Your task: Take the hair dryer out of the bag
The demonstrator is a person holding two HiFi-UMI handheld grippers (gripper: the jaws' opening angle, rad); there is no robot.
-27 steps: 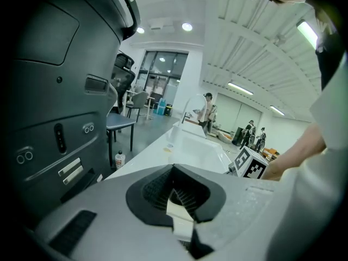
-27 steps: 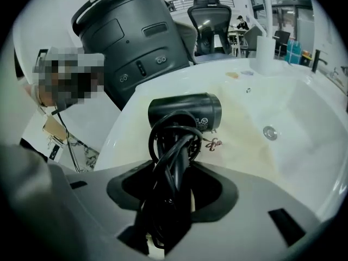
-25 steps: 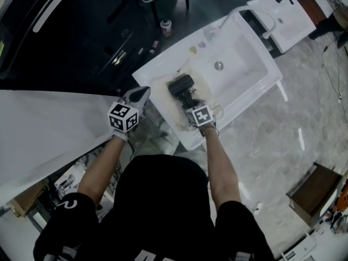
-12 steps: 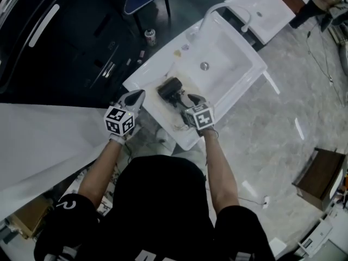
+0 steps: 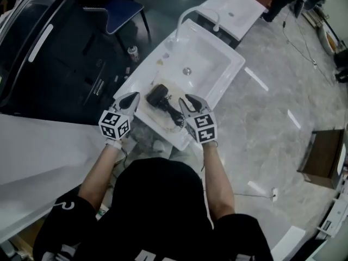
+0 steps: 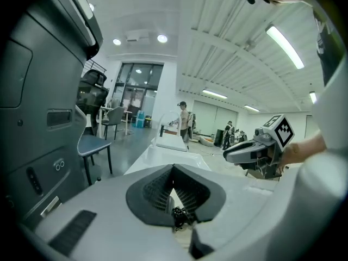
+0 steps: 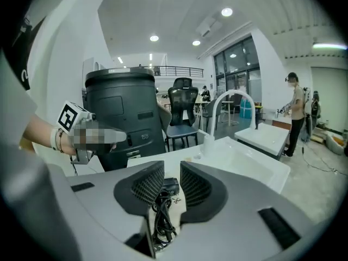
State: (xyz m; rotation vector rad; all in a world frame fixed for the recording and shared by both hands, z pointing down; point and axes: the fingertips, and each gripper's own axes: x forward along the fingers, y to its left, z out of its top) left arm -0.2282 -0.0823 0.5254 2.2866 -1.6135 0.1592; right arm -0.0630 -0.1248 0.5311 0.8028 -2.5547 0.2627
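Observation:
The black hair dryer (image 5: pixel 158 94) lies on the white counter (image 5: pixel 142 76) beside the basin, its coiled cord (image 5: pixel 175 117) trailing toward me, on what looks like a flat beige bag (image 5: pixel 154 115). My left gripper (image 5: pixel 131 98) hovers left of it, shut and empty. My right gripper (image 5: pixel 191 100) hangs above the cord's right side; its jaws have just been closing, stand a little apart and hold nothing. Between the right gripper's (image 7: pixel 172 173) jaws I see the dryer (image 7: pixel 170 186) and cord (image 7: pixel 162 222) lower down. The left gripper (image 6: pixel 173 170) view shows the right gripper (image 6: pixel 247 152) alongside.
A sink basin (image 5: pixel 191 58) with a curved faucet (image 5: pixel 194 11) fills the counter's far half. A big dark machine (image 5: pixel 54 64) stands to the left, a blue chair (image 5: pixel 117 7) behind it. A second sink (image 5: pixel 234 7) is farther off. Grey floor (image 5: pixel 272 107) lies right.
Both grippers have lifted away from the counter. The right gripper, down at the dryer a second ago, has let go and come up empty; the dryer stays on the counter.

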